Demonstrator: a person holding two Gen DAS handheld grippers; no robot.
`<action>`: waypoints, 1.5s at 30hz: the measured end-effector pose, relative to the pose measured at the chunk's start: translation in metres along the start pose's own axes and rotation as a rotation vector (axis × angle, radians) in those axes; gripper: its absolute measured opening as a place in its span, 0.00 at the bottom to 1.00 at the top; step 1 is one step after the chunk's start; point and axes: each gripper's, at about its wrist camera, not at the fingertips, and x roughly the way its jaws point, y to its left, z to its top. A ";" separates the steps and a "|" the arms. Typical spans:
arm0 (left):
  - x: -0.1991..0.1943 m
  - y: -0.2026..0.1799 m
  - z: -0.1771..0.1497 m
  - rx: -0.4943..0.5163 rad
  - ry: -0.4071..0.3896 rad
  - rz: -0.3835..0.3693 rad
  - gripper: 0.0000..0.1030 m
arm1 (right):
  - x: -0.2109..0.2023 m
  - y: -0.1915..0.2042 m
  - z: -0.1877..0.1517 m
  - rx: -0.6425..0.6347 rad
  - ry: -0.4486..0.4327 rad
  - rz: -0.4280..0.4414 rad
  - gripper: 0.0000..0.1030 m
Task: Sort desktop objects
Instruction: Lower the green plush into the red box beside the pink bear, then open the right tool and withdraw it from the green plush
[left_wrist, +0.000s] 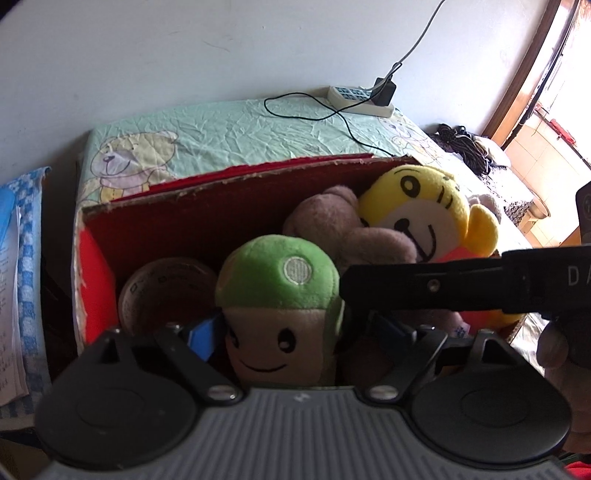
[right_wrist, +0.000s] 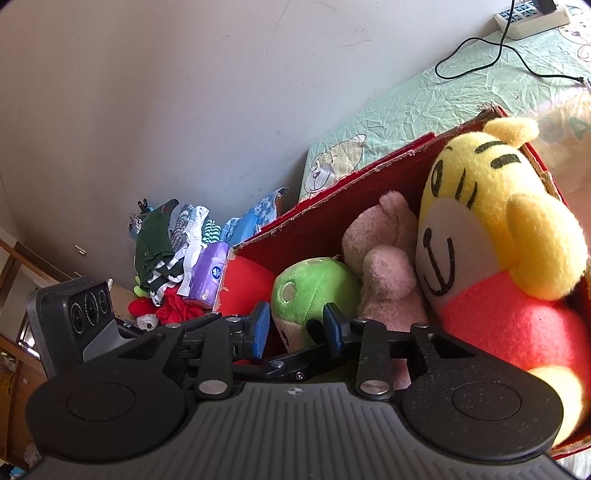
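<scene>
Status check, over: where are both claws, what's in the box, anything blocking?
Left claw open around green plush. Right claw open, beside the same plush. Red box holds green, pink and yellow plush plus a round lid. Right claw crosses left view.

A red cardboard box (left_wrist: 207, 225) holds three plush toys: a green-capped smiling doll (left_wrist: 280, 306) stands upright in front; a brownish-pink bear (left_wrist: 343, 229) lies behind it. A yellow tiger (left_wrist: 424, 210) leans in the right corner.

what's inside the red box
A green plush, a pink plush, a yellow plush and a round tin sit in the red box. The box floor beneath them is hidden.
</scene>
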 end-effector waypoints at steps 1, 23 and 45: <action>0.000 -0.001 0.000 0.000 -0.001 -0.002 0.86 | 0.001 0.001 -0.001 -0.005 -0.003 0.001 0.34; -0.014 -0.009 -0.003 -0.039 -0.047 0.012 0.86 | 0.001 0.001 0.002 -0.068 -0.033 -0.115 0.33; -0.008 -0.021 -0.009 -0.088 -0.072 -0.014 0.86 | 0.000 0.013 0.000 -0.169 -0.050 -0.158 0.22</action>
